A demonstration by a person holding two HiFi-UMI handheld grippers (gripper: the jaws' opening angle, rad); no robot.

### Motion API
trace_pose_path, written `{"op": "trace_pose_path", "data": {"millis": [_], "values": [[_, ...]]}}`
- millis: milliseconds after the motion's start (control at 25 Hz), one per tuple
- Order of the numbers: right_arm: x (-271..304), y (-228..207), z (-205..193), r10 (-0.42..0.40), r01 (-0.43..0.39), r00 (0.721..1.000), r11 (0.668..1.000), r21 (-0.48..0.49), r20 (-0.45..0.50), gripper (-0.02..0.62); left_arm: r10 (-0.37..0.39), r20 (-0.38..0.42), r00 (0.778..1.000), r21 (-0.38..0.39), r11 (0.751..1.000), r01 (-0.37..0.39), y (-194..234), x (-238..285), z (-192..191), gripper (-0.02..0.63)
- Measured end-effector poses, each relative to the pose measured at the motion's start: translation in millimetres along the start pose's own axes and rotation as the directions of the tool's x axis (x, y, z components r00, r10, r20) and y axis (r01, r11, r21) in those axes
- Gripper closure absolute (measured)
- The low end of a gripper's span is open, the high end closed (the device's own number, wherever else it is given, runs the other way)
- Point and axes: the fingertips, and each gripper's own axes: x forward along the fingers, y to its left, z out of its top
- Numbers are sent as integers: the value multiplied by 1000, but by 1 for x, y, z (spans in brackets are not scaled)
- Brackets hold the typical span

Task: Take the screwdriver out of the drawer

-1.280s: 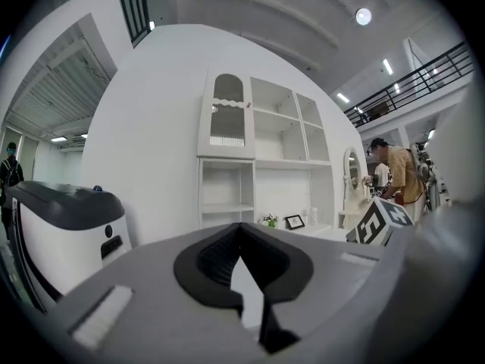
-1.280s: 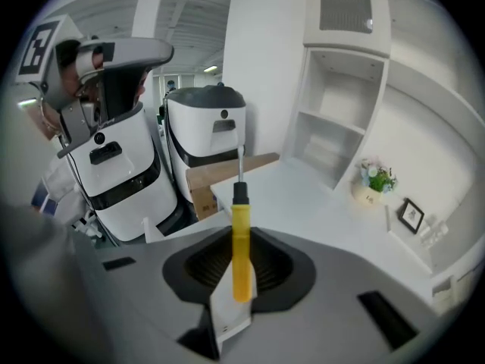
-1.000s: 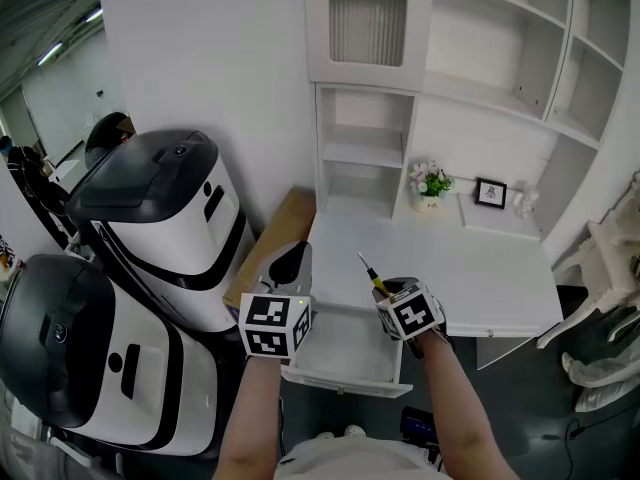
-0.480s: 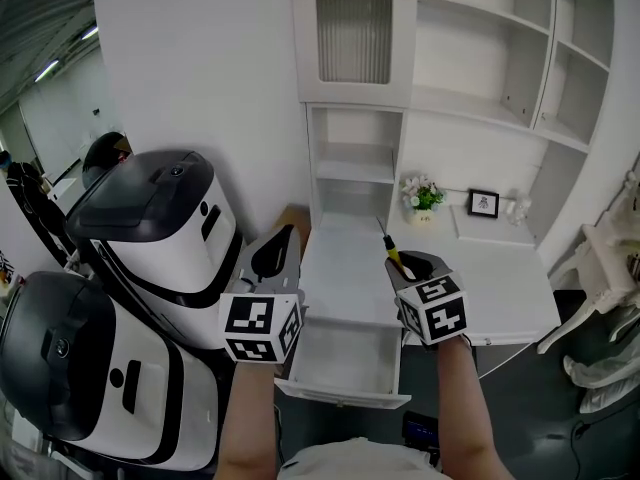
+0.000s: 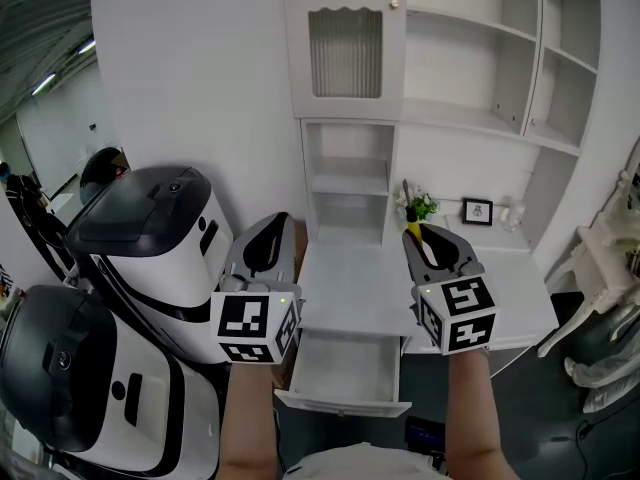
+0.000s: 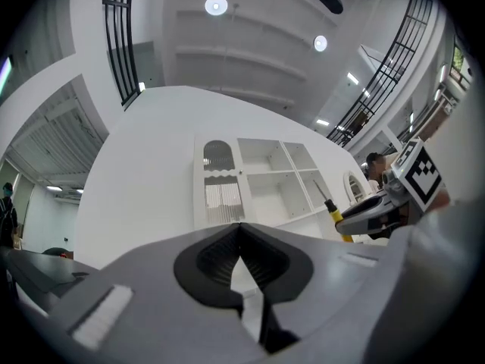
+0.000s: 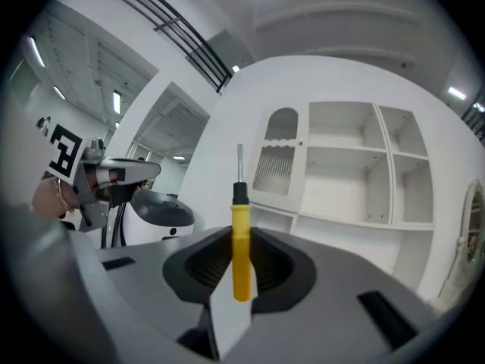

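Right hand-held gripper [image 5: 428, 240]: clamped on the yellow handle of the screwdriver [image 5: 409, 223], a pad pressing on each side
Screwdriver place: out of the drawer [image 5: 345, 400], held aloft between the right jaws, well above and beyond the drawer, over the far part of the table [image 5: 345, 278]
Long axis: in line with the jaws, handle butt seated deep between them, black collar and metal shaft poking out past the tips toward the white shelf unit [image 5: 350, 88]
Left hand-held gripper [image 5: 262, 253]: jaws closed tip to tip, nothing between them, about level with the right one and well apart to its left
Nearer hand: the right, carrying the tool; no part in the hold for the left
Coming move, as judged: a set-down on the table below and ahead, so room between the shaft tip and the shelf unit matters most
Right gripper view only: handle [image 7: 241, 252] centred between the pads, shaft straight
Head view only: drawer pulled out, beneath both marker cubes
Left gripper view only: screwdriver [image 6: 334, 217] seen sidelong, off to the right
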Motion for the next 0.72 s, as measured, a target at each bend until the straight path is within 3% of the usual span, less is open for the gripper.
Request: {"op": "trace_pose_path", "data": {"millis": [240, 720], "values": [[-14, -19, 26, -61, 59, 994, 998, 22, 92, 517, -5, 32, 999, 3, 1000, 5, 0, 3, 16, 597], [-23, -31, 43, -94, 86, 989, 994, 68, 117, 517, 1, 59, 998, -1, 1000, -1, 3, 7, 31, 597]]}}
